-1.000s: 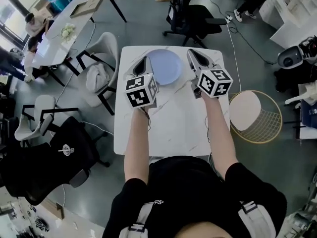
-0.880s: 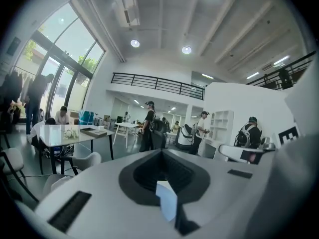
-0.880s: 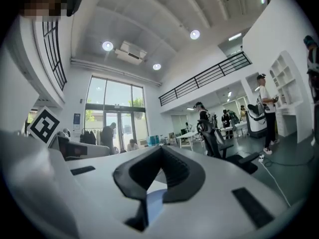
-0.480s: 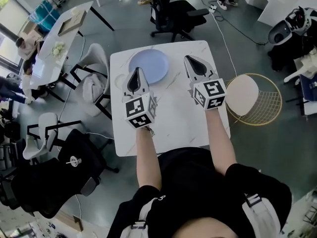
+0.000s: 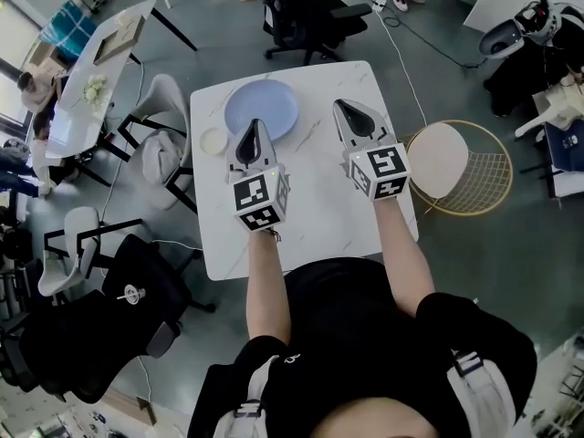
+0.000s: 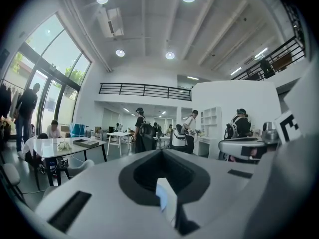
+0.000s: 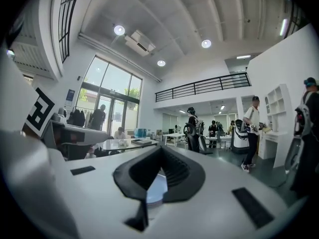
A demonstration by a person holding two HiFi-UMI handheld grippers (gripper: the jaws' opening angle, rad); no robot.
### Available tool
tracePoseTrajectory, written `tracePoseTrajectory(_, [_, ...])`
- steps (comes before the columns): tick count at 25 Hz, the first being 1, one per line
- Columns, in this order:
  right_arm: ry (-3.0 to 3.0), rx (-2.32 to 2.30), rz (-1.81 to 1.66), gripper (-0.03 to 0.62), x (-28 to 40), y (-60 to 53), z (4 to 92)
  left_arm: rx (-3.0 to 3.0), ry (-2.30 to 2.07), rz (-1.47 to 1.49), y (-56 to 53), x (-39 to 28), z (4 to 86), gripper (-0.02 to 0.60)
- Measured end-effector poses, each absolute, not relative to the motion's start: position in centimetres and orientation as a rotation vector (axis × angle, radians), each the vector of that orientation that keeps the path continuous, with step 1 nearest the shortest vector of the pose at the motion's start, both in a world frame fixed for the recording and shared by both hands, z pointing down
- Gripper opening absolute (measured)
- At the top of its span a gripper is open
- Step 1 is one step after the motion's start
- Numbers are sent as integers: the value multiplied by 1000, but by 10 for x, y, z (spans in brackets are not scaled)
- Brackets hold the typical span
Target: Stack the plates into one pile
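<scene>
Drawn back from the round pale-blue plate (image 5: 262, 110), left gripper (image 5: 255, 128) and right gripper (image 5: 342, 108) hold fingers (image 5: 252, 146) shut, empty.

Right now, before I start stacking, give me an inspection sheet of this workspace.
Surface: white marbled table.
Job's things: one blue plate near the far edge; a small white dish beside it on the left.
Clutter: nothing seen.
Grippers: left gripper and right gripper held level over the table, jaws together, nothing in them.
Cables: a cable on the floor beyond the table.
Surroundings: wire basket on the right, white chair on the left, black office chair beyond.
</scene>
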State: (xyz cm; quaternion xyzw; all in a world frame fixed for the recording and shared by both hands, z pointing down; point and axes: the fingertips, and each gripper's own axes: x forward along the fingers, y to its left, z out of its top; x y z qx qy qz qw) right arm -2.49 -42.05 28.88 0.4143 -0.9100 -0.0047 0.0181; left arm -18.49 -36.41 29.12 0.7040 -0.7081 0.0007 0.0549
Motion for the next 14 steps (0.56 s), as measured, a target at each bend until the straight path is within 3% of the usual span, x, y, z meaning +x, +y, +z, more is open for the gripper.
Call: tracePoseTrajectory(14, [-2802, 1293, -34, 8, -14, -407, 288, 2112, -2143, -1, -355, -178, 296, 16])
